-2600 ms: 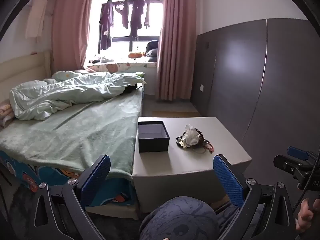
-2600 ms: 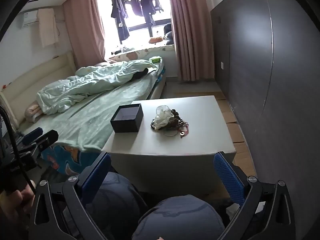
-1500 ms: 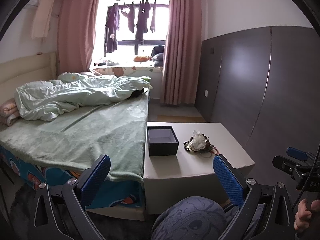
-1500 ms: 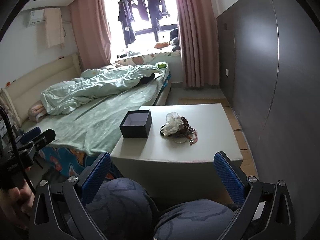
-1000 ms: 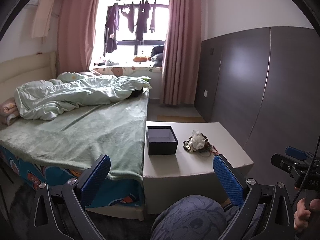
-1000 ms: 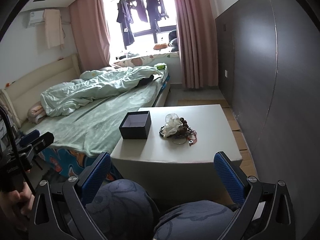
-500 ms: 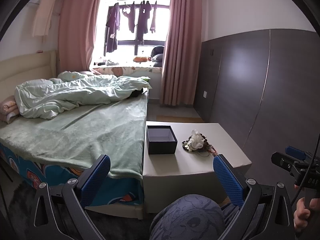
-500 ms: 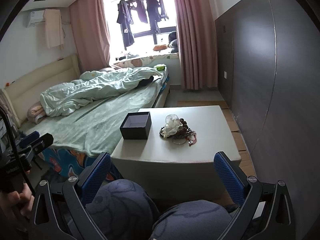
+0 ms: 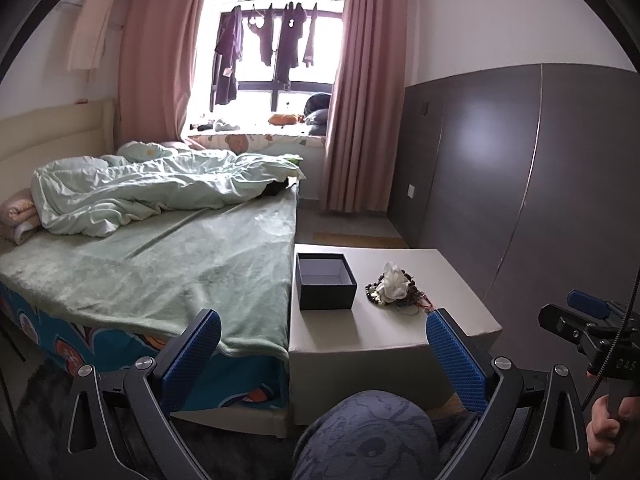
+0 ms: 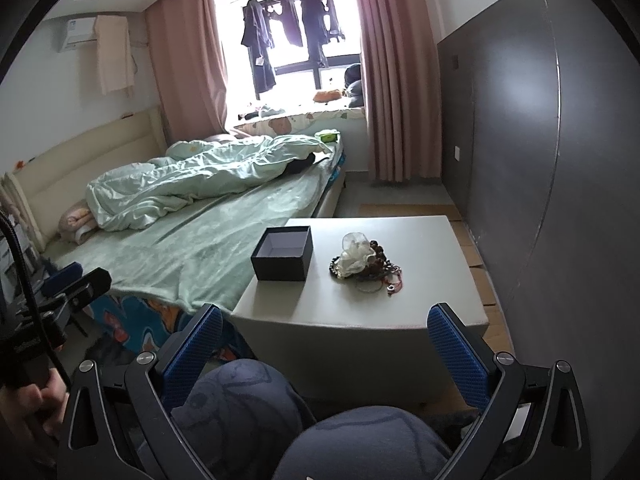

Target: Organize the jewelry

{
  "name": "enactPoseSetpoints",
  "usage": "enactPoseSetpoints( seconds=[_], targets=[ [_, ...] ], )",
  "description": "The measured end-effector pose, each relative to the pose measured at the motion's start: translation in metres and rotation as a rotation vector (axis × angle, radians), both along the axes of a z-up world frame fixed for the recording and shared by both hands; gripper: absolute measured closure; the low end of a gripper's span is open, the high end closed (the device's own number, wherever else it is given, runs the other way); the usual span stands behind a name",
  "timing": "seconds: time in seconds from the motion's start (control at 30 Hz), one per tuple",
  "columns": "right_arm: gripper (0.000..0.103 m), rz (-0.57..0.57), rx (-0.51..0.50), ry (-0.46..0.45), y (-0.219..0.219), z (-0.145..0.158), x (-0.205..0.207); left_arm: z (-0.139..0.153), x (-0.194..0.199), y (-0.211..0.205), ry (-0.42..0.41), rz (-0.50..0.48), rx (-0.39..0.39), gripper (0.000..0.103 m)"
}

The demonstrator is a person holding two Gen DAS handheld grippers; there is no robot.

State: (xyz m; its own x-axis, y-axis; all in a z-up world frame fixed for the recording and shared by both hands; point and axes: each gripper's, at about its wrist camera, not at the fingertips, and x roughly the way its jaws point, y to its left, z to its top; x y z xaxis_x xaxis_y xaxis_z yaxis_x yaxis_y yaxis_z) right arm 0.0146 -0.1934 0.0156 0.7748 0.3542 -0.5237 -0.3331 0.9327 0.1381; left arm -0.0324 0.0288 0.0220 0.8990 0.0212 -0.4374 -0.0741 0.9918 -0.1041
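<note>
A tangled heap of jewelry (image 10: 365, 265), dark beads, red cord and a white fabric flower, lies on the low table (image 10: 424, 300) just beside an open black box (image 10: 282, 253). My left gripper (image 9: 320, 350) and right gripper (image 10: 322, 344) hover short of the table, both spread wide and holding nothing.

Green-blanketed bed (image 9: 160, 264) beside a low grey table (image 9: 384, 332), pink curtains (image 9: 360, 120), clothes (image 9: 280, 44) hanging at the window.

Bare tabletop (image 10: 352, 304) before box (image 10: 282, 254), seemingly unobstructed
</note>
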Motion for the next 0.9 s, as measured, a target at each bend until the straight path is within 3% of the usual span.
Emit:
enactPoseSetpoints(
  seconds=[0.37, 0.67, 0.9],
  targets=[
    [0.0, 0.011, 0.001, 0.022, -0.003, 0.013, 0.006, 0.009, 0.016, -0.008, 0.017, -0.016, -0.007, 0.0],
    [0.0, -0.038, 0.029, 0.067, -0.033, 0.017, 0.041, 0.027, 0.071, -0.039, 0.081, -0.155, -0.002, 0.001],
    [0.0, -0.055, 0.026, 0.092, -0.044, 0.022, 0.083, 0.022, 0.122, -0.052, 0.145, -0.247, -0.033, 0.003]
  ],
)
